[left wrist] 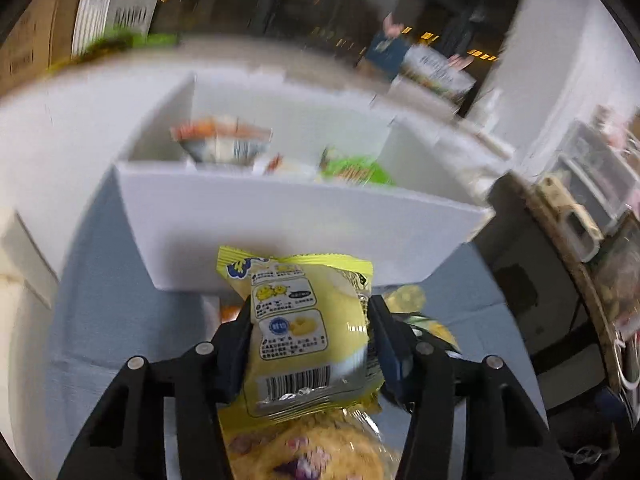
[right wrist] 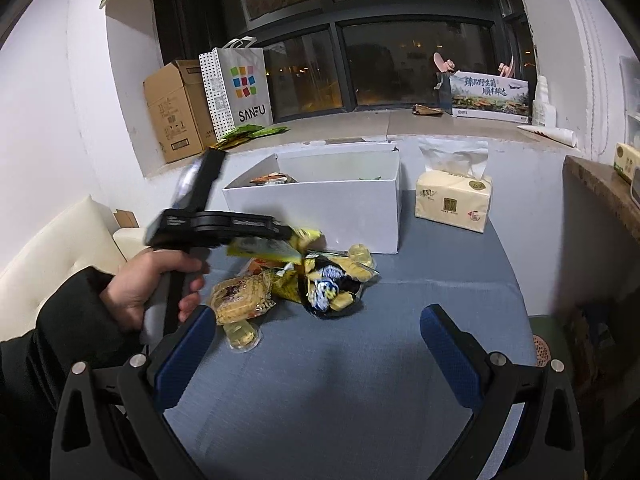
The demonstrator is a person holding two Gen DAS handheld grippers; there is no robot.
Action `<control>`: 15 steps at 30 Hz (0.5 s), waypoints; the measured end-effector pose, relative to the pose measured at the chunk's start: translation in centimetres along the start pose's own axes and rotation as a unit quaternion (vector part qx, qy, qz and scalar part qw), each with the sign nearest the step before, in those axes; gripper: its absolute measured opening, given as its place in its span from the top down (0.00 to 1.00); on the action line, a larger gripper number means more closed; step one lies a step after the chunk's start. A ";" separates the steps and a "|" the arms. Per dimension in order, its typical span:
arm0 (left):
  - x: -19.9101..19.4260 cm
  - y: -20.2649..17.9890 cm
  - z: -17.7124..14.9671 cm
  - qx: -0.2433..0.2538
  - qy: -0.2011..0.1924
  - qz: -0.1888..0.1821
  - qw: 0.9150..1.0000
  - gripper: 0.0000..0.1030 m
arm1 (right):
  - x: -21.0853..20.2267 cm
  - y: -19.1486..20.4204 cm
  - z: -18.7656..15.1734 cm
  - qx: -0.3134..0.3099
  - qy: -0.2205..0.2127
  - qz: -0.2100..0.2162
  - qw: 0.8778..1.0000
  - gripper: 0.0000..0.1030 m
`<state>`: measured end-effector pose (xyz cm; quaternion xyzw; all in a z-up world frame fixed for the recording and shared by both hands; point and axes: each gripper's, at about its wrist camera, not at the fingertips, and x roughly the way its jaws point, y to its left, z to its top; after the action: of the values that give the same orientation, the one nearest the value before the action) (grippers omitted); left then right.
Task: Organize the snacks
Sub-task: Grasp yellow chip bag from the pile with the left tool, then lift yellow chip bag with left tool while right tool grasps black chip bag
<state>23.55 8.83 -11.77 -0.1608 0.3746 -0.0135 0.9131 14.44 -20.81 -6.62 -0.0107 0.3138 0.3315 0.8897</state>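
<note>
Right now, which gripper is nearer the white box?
Left. The left gripper, shut on a yellow snack packet, is just in front of the white box; the right gripper hangs open, farther back over the blue tablecloth.

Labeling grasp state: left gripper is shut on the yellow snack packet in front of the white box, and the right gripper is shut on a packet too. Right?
Not quite. The left gripper is shut on the yellow snack packet in front of the white box, as the left wrist view shows. But the right gripper is open and holds nothing; the right wrist view shows only the blue tablecloth between its pads.
</note>
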 end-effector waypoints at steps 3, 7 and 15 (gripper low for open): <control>-4.9 -0.7 -0.6 0.033 -0.053 -0.006 0.998 0.44 | 0.2 0.0 -0.1 0.005 0.003 0.002 1.000 0.00; -10.6 -1.2 -1.4 0.047 -0.103 -0.016 0.993 0.44 | 0.8 0.2 -0.3 0.003 0.009 0.003 1.000 0.00; -18.5 -1.2 -5.0 0.061 -0.160 -0.029 0.985 0.44 | 3.1 0.3 -0.2 0.019 0.035 0.013 0.999 0.00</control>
<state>6.94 8.99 -2.21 -0.1160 0.2175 -0.0369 0.9684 15.95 -18.77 -8.49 -0.0016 0.3506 0.3362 0.8741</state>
